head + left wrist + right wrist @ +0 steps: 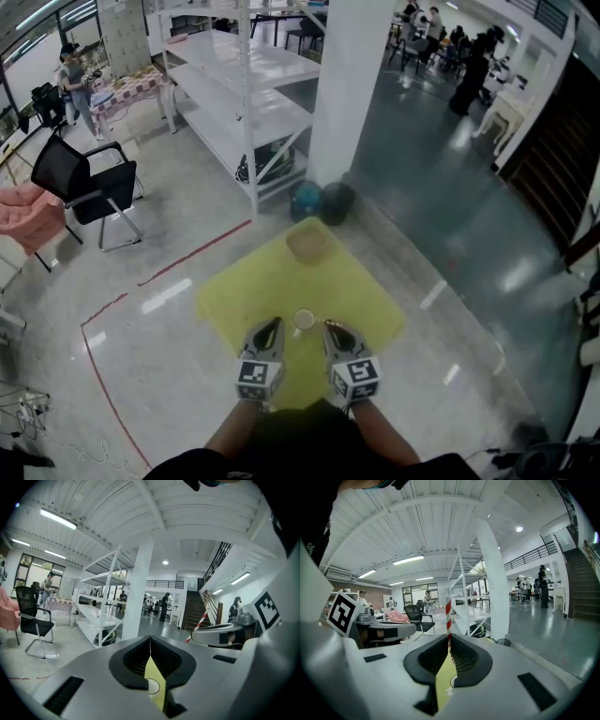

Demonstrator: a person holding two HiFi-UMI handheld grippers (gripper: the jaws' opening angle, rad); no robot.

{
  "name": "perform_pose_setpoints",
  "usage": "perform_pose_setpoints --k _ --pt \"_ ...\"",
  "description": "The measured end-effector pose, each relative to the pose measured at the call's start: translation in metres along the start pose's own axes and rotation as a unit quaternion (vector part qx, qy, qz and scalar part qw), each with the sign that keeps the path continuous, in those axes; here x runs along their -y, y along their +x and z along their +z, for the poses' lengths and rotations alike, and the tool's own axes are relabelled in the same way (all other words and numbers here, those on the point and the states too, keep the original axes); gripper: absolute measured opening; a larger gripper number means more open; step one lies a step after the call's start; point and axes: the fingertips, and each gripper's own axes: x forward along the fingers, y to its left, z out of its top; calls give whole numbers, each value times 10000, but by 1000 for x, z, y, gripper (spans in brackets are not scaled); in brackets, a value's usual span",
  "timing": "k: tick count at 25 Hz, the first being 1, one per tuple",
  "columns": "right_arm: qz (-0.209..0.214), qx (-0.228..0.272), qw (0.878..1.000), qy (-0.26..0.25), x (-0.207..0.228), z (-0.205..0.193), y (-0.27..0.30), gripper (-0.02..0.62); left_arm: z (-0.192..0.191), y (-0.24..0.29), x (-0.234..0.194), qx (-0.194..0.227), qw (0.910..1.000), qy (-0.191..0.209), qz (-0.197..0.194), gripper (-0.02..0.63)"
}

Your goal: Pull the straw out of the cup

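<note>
My right tool is clenched on the straw. In the right gripper view its dark ribbed jaws close at the tips with the red-and-white striped straw pinched between them. The straw stands almost upright above the tips, and a little striping also shows lower down in the slit between the jaws.

My left tool is clenched as well, but on nothing. Its tips touch, and through the narrow gap behind them I see only yellow surface and part of a round white rim. In the left gripper view the straw shows at 3 o'clock, leaning, right at the nose of the right tool.

In the head view the two tools lie side by side, both pointing to 12 o'clock. The cup sits between their tips, with the left tool just beside it at 8 o'clock and the right tool just beside it at 4 o'clock. The cup is white and upright, on the nearer half of the yellow tabletop. I cannot tell whether the straw's lower end is inside the cup.

At 12 o'clock from the cup, well apart from it and near the far edge, lies a shallow woven basket. Beyond the tabletop at 12 o'clock, a teal round object and a black round object rest on the floor at the foot of a white column. White shelving stands at 11 o'clock and a black chair at 10 o'clock.
</note>
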Motion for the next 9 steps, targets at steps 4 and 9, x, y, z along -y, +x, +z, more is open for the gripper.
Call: perform_pose_setpoints --k 4,9 --pt "22 -37 10000 38 1 -1 0 34 -1 -2 6 -132 9996 -227 -51 46" --pt "83 -53 9999 -63 3 -5 1 34 -1 0 10 -124 9994 -305 -52 46"
